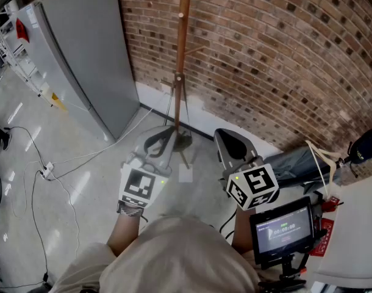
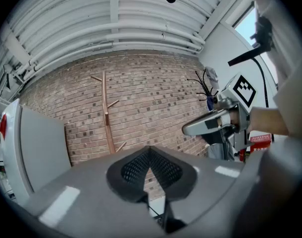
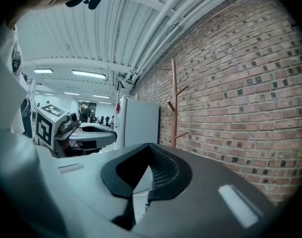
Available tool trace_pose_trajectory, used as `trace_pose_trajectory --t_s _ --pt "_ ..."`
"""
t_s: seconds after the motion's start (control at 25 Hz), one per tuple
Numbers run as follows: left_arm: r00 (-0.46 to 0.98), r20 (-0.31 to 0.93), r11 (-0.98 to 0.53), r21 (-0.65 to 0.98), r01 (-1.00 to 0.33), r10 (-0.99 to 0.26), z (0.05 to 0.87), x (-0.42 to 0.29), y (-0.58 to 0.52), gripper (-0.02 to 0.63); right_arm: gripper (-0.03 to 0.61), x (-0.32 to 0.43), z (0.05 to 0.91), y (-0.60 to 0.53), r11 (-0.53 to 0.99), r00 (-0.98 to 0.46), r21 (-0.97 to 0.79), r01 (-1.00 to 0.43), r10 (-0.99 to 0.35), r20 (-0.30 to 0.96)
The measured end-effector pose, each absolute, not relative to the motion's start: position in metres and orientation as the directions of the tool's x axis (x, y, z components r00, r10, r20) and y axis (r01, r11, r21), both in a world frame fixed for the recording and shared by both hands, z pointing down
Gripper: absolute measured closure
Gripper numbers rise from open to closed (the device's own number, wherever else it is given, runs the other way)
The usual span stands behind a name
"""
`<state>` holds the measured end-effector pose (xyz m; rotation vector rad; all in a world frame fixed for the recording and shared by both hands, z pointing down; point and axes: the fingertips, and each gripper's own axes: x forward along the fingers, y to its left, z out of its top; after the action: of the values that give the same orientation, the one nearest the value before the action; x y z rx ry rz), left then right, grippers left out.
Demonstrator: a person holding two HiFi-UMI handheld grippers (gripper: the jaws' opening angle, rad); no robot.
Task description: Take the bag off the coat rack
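Note:
The wooden coat rack (image 1: pixel 182 47) stands against the brick wall, straight ahead of me. Its pegs are bare in every view, both in the left gripper view (image 2: pixel 107 115) and in the right gripper view (image 3: pixel 174 100). A dark grey bag with pale straps (image 1: pixel 299 163) lies low at the right by the wall. My left gripper (image 1: pixel 166 134) is shut and empty, pointing at the rack's foot. My right gripper (image 1: pixel 224 140) is beside it, also shut and empty. Each gripper's own view shows its jaws met, left (image 2: pixel 150 152) and right (image 3: pixel 149 150).
A tall grey cabinet (image 1: pixel 82 60) stands left of the rack. Cables and a power strip (image 1: pixel 47 171) lie on the shiny floor at the left. A small screen (image 1: pixel 282 229) and a white table (image 1: pixel 357 224) are close at my right.

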<state>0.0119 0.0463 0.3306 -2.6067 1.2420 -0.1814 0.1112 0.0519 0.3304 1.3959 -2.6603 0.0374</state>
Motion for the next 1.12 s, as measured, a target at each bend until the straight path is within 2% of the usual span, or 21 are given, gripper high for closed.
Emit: trace_pose_trajectory --t_s 0.32,0.88,1.12 --pt "0.636 0.015 -0.615 -0.277 -0.739 -0.771 0.33 0.002 0.044 0.614 0.576 0.105 0.325 0.05 0.574 -0.574 -0.034 -0.818 -0.814 0.089" --pt "0.681 0.061 -0.673 -0.241 -0.699 -0.73 0.352 -0.036 0.063 0.614 0.577 0.063 0.341 0.08 0.541 -0.538 -0.033 -0.841 -0.827 0.161" --pt "0.683 0.063 -0.678 -0.219 -0.702 -0.728 0.36 -0.044 0.06 0.614 0.576 0.068 0.341 0.079 0.507 -0.51 -0.058 -0.86 -0.851 0.125"
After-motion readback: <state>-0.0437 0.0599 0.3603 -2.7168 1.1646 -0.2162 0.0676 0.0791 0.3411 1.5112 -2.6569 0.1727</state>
